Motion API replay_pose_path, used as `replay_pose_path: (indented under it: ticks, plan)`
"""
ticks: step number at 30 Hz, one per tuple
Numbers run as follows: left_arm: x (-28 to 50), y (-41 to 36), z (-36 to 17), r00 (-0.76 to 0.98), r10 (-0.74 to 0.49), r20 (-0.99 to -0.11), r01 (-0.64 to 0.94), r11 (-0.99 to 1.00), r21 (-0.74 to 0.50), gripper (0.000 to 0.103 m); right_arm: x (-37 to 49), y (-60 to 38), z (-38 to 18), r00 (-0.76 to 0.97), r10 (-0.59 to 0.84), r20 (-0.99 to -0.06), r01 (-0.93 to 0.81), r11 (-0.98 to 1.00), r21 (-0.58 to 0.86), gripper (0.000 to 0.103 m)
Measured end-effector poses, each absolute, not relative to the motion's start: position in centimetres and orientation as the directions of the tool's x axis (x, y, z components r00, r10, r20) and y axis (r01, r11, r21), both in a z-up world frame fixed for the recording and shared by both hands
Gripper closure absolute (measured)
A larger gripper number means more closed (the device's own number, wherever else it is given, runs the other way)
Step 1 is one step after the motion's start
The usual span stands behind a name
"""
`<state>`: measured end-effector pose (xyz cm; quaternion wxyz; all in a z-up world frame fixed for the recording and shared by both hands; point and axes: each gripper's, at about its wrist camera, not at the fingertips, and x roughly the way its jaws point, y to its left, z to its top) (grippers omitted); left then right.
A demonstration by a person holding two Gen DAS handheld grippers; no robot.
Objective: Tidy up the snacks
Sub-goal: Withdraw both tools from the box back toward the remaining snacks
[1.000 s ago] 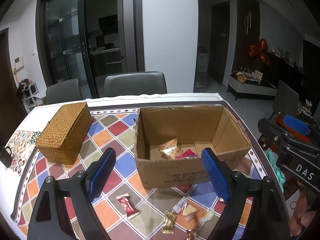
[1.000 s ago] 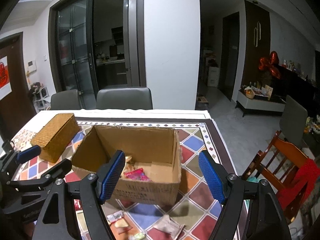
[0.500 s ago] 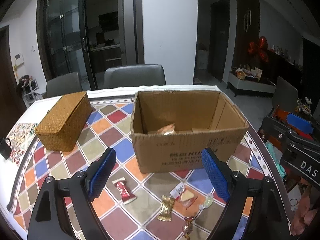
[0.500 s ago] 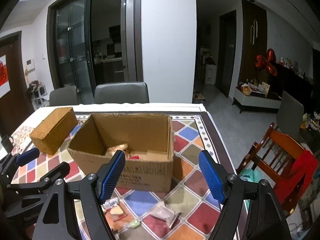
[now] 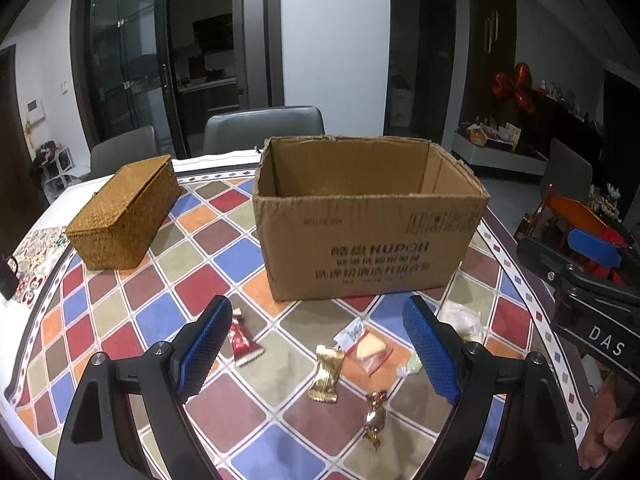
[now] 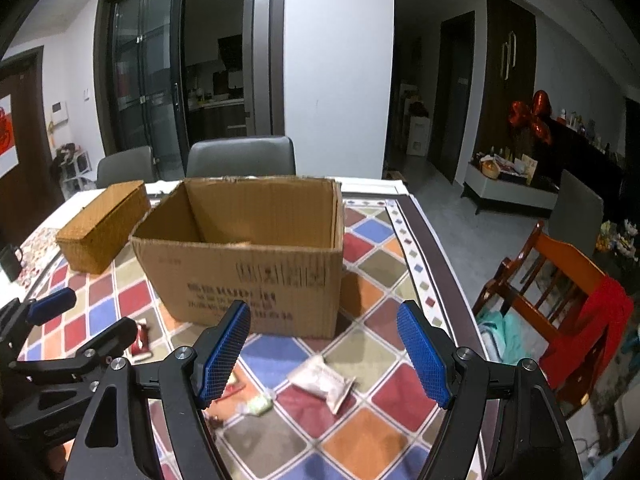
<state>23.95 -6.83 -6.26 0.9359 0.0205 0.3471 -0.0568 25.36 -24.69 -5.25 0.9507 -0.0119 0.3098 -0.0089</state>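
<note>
An open cardboard box stands on the chequered table; it also shows in the right wrist view. Loose snacks lie in front of it: a red wrapper, a gold wrapper, a clear packet with a yellow piece, a small red-gold candy and a white packet. My left gripper is open and empty above the snacks. My right gripper is open and empty above the white packet.
A woven lidded basket sits left of the box. Grey chairs stand behind the table. A wooden chair with red cloth stands to the right, beyond the table edge.
Both grippers have pulled back and dropped lower. The box interior has gone out of sight and more loose snacks show in front of the box.
</note>
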Motion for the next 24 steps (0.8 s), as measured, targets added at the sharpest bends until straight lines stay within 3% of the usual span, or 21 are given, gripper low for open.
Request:
replay_pose_path:
  ticks: [24]
  plan:
    - [20.1, -8.0, -10.8, 0.739, -0.056, -0.671, 0.072, 0.997, -0.004, 0.016, 23.1, -24.6, -10.3, 0.777, 0.012, -0.629, -0.076, 0.994, -0.075, 0.026]
